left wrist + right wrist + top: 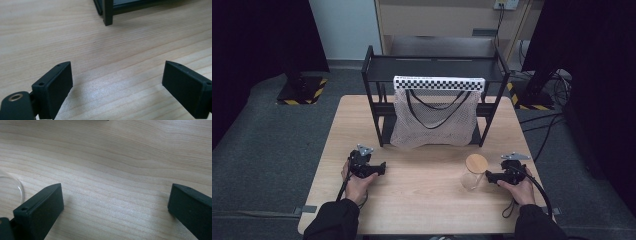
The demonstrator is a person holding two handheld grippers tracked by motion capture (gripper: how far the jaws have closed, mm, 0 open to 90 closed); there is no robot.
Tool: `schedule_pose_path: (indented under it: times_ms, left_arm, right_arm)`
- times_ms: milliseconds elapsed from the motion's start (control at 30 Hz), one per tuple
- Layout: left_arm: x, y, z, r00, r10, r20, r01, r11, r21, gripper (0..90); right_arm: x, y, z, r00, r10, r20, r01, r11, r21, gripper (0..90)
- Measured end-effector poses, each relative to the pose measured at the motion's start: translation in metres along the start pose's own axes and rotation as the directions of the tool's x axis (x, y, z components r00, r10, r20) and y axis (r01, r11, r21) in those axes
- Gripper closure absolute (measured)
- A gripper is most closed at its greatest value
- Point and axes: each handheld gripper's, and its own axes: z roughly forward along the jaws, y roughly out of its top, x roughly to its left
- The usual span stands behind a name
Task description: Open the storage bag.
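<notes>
1. Two hand-held grippers rest low on the pale wood-grain table (422, 200), jaws spread wide with nothing between them: the left gripper (377, 169) at 8 o'clock, the right gripper (490, 176) at 4 o'clock.
2. Just beside the right gripper's jaws stands a clear glass jar (473, 176) with a round wooden lid, seemingly within easy reach.
3. At 12 o'clock, a beige mesh bag (434, 117) hangs from a black metal shelf rack (371, 80), mouth open, presumably ready for loading.

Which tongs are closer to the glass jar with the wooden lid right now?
Right. The right tongs sit just beside the jar, on its right, jaws open. The left tongs rest far across the table, near the rack's left front leg.
</notes>
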Motion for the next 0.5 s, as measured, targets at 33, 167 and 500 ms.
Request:
schedule_pose_path:
  times_ms: [33,167,500]
  left_arm:
    - [-0.002,0.002,-0.002,0.9999,0.016,0.001,-0.016,0.9998,-0.010,7.8]
    - [-0.007,0.006,-0.009,0.9992,0.040,0.003,-0.040,0.9982,-0.045,8.5]
    - [-0.021,0.026,-0.039,0.9913,0.131,-0.016,-0.131,0.9747,-0.181,8.5]
  right_arm:
    - [0.000,0.000,0.000,1.0000,0.000,0.001,0.000,1.000,-0.002,0.5]
    - [0.000,0.000,0.000,1.0000,0.000,0.000,0.000,1.000,-0.004,0.5]
    - [0.000,-0.001,0.000,1.0000,0.000,-0.002,0.000,1.000,-0.007,0.5]
